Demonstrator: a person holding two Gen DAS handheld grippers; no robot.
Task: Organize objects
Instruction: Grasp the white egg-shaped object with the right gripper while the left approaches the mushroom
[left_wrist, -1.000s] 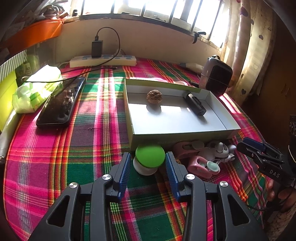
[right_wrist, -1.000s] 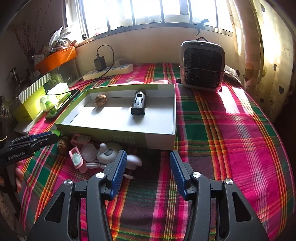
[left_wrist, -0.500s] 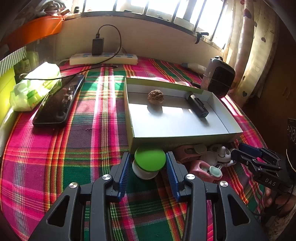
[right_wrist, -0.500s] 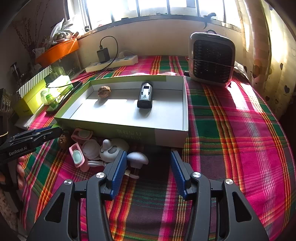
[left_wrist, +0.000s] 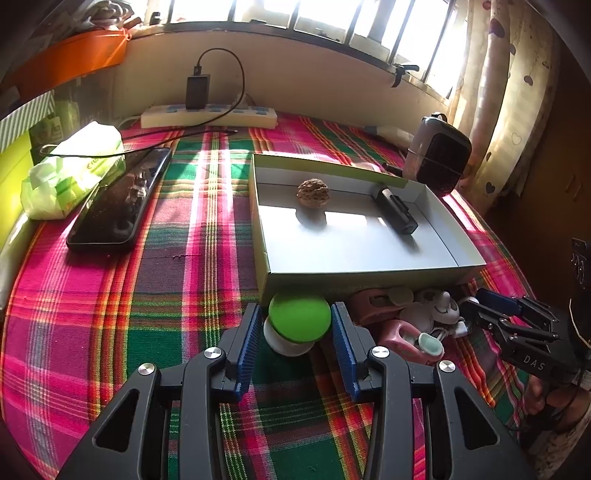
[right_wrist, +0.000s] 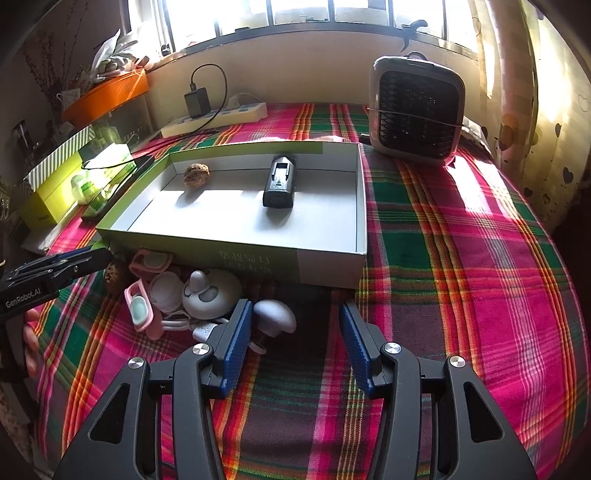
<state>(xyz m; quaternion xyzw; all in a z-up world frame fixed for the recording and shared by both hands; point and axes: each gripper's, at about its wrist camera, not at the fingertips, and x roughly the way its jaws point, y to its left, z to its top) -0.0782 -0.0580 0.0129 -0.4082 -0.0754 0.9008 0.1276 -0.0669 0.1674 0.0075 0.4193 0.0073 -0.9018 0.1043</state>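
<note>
We have the green mushroom (left_wrist: 299, 317) between the fingers of the left gripper (left_wrist: 295, 332), low in the centre of the left wrist view. Its green cap fills nearly the whole gap and the blue pads (left_wrist: 249, 341) stand right against its sides, though we cannot tell for sure whether they press on it or only bracket it. Its white foot points down toward the lower left of the frame, so we read its long axis as tilted, cap toward the box (left_wrist: 373, 275) and foot toward us. The box wall rises directly behind the cap, in the middle of the frame, with a walnut (left_wrist: 313, 192) and a black clip (left_wrist: 397, 214) already inside.

In the right wrist view the right gripper (right_wrist: 295, 328) is open, fingers well apart and holding nothing. A grey mushroom (right_wrist: 275, 319) lies just inside its left finger, at lower centre; the cap faces right and the stem runs down and left, roughly across the gap. The right hand is plainly the nearer one for it. The pink and white pile (right_wrist: 173, 291) sits further left, against the box front.

We judge the next move for the green mushroom to be up and over the wall.
</note>
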